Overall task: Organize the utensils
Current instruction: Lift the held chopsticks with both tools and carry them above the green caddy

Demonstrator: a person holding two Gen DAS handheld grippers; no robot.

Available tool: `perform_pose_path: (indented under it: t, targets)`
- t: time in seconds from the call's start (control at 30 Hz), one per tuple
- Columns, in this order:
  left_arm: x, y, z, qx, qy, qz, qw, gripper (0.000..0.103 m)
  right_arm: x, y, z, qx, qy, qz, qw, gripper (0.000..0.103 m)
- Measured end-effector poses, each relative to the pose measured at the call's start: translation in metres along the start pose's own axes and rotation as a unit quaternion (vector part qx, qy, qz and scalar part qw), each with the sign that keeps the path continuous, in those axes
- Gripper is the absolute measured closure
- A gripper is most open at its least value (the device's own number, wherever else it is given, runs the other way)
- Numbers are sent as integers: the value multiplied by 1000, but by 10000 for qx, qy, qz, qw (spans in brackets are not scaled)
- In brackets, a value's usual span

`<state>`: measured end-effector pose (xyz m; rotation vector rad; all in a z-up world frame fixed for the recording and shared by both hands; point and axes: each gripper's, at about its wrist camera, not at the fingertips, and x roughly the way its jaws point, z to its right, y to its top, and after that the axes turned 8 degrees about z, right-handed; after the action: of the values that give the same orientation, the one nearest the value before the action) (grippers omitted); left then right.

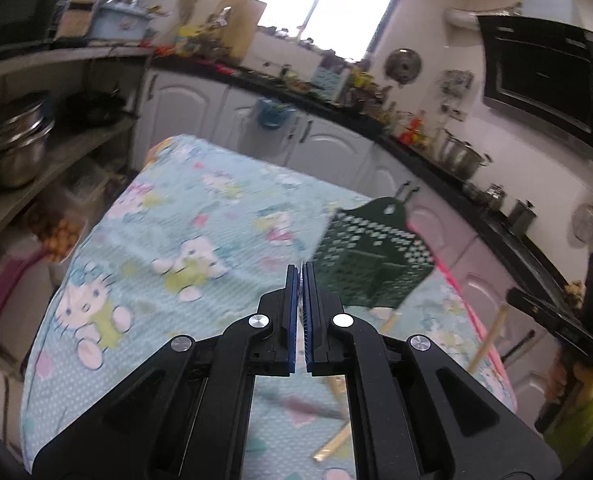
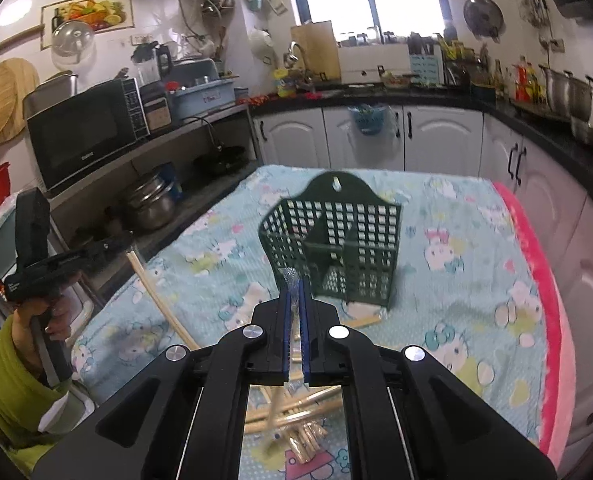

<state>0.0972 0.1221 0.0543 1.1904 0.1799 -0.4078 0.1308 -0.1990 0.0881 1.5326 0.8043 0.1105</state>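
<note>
Chopsticks (image 2: 296,420) (pale wood) beside perforated green basket (image 2: 336,248).

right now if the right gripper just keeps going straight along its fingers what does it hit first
Most likely the green utensil caddy, standing upright on the table just beyond the right gripper. The clear-wrapped item clamped between its fingers would probably touch the caddy's front wall first, though depth is hard to judge through the fisheye.

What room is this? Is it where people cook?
Yes, it looks like a home kitchen. There is a microwave on a shelf, big metal pots on the dark counter, and white cupboards under the window.
</note>
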Motion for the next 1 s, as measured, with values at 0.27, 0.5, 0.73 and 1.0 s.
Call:
perform_pose_path:
  t: [0.27, 0.5, 0.73, 1.0]
  targets:
    - [-2, 15, 55, 399, -655, 90, 9970, 103, -12, 21, -10, -117, 43, 302, 9995, 99]
    - [3, 25, 96, 767, -1010, 163, 9918, 103, -18, 40, -13, -148, 98, 576, 9982, 99]
    - [7, 46, 128, 921, -1289, 314, 9869, 103, -22, 67, -16, -203, 130, 860, 9960, 99]
    - [18, 82, 159, 1024, -1445, 596, 9824, 103, -28, 102, -7, -232, 110, 1218, 9922, 99]
